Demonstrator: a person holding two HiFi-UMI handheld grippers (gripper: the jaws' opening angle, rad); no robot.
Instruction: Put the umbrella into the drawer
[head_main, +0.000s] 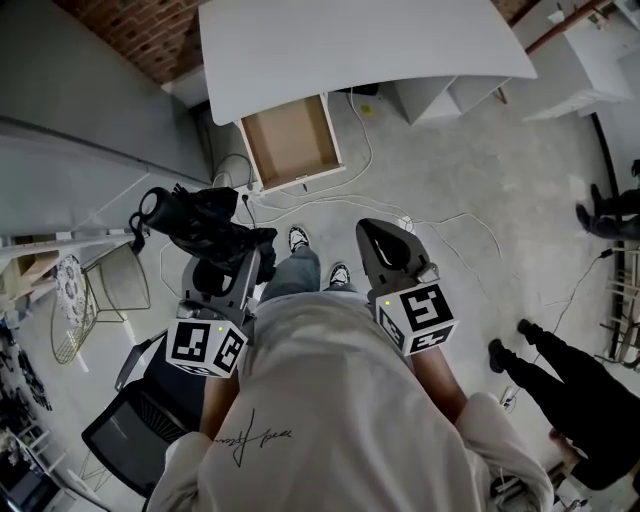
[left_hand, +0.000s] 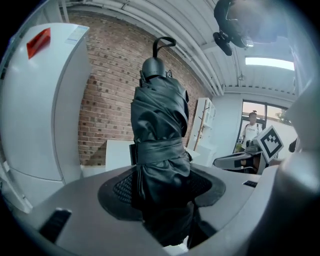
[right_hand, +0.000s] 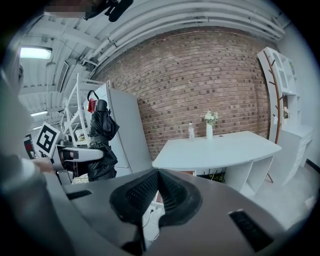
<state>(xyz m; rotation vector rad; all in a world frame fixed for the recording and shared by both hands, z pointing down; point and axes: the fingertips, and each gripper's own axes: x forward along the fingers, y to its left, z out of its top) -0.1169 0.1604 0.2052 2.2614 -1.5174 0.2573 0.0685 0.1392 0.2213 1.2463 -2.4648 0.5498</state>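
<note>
Left hand-held gripper (left_hand: 162, 192), grey plastic with black ribbed pads, clamped on a black folded umbrella (left_hand: 160, 130). The bundled fabric fills the gap between the jaws. In the left gripper view the umbrella rises upright from the pads, bound by a wrap strap round its middle, with its rounded black handle and thin wrist loop (left_hand: 161, 47) at the top. From the head view it juts out to the left of the gripper, held above the grey concrete floor (head_main: 450, 150).

Right hand-held gripper (right_hand: 157, 187), same build, has its jaws closed together with nothing between them. Each gripper carries a cube with black and white square markers, close to the person's pale shirt (head_main: 330, 400).

Ahead of the person's shoes (head_main: 298, 238) an open wooden drawer (head_main: 290, 140) is pulled out from under a curved white table (head_main: 360, 45), its bare brown bottom showing (the umbrella is well apart from it, back near the person). White cables (head_main: 440, 222) trail across the floor between drawer and feet.

On the table stand a white vase with flowers (right_hand: 209, 127) and a clear bottle (right_hand: 190, 131), against a red brick wall (right_hand: 200, 75). A tall white cabinet (left_hand: 40, 100) stands left of the table. A black office chair (head_main: 130, 430) sits at lower left, and another person in dark trousers (head_main: 560, 380) stands at right
</note>
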